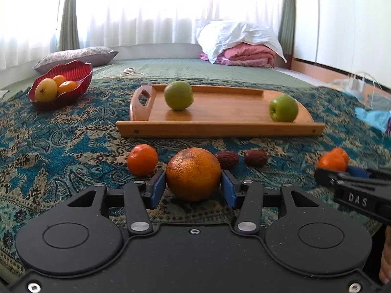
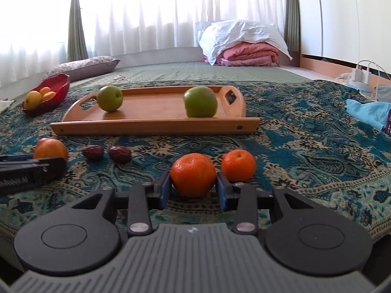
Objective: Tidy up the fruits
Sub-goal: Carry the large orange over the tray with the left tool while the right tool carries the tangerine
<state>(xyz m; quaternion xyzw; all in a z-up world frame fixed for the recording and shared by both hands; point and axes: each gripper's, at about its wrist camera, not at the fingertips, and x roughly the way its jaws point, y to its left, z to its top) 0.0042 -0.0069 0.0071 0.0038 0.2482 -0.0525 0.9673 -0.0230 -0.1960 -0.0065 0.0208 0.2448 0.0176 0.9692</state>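
**Both tongs on oranges in front of the tray**

My left gripper is clamped on a large, dull-skinned round orange resting on the teal paisley cloth; both blue pads touch its sides. My right gripper pinches a smaller bright orange tangerine, with a second tangerine just beside it. Two dark red wrinkled dates lie between my tongs. Beyond them sits the flat wooden tray holding two green apples, well apart. A red ribbed glass bowl of yellow and orange fruit stands far left.
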